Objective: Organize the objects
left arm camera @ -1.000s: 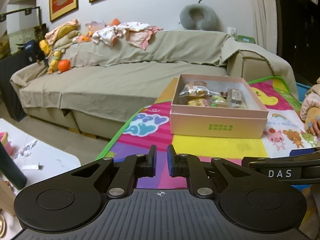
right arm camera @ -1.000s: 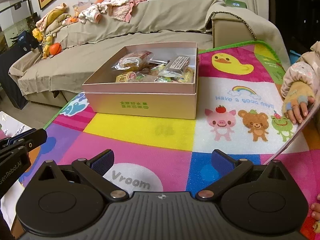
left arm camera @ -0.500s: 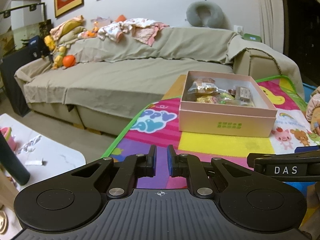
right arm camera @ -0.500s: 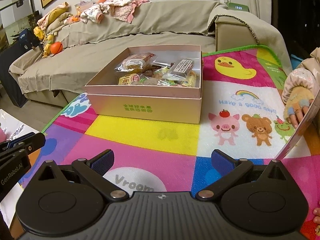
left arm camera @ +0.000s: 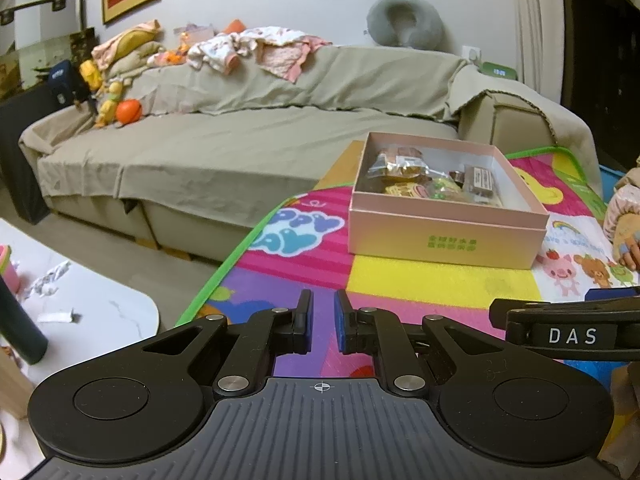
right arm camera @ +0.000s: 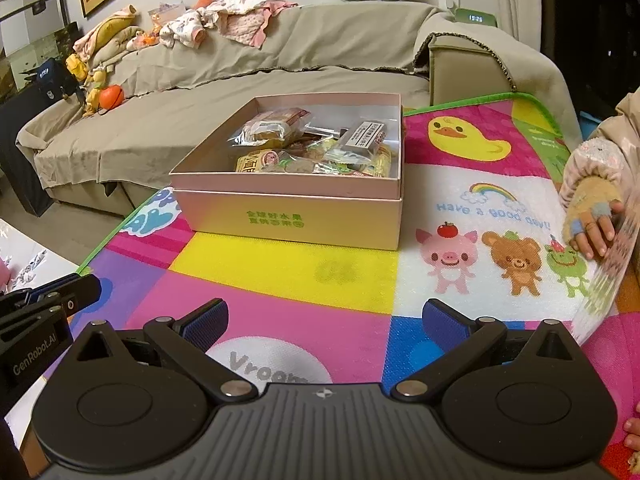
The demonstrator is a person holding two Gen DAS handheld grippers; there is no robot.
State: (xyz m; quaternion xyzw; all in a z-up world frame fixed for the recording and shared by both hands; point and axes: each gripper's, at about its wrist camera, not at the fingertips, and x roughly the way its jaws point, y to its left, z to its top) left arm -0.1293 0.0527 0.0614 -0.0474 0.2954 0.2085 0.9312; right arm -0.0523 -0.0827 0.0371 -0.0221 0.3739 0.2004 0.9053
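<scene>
A pink cardboard box [right arm camera: 288,216] with green print stands on the colourful play mat [right arm camera: 280,268]. It is open on top and holds several wrapped snack packets [right arm camera: 312,148]. The box also shows in the left wrist view [left arm camera: 444,232], ahead and to the right. My left gripper [left arm camera: 323,322] is shut with nothing between its pads, held above the mat's left edge. My right gripper [right arm camera: 324,320] is open and empty, above the mat and short of the box. The right gripper's side [left arm camera: 568,334] shows in the left wrist view.
A beige covered sofa [left arm camera: 240,152] runs behind the mat, with clothes and toys piled on its back. A child's hand [right arm camera: 592,220] holds a book at the right edge. A white table [left arm camera: 80,320] with paper scraps and a dark cylinder is at the left.
Both grippers have drawn back and up a little from the box, so it looks smaller. The jaws have not changed.
</scene>
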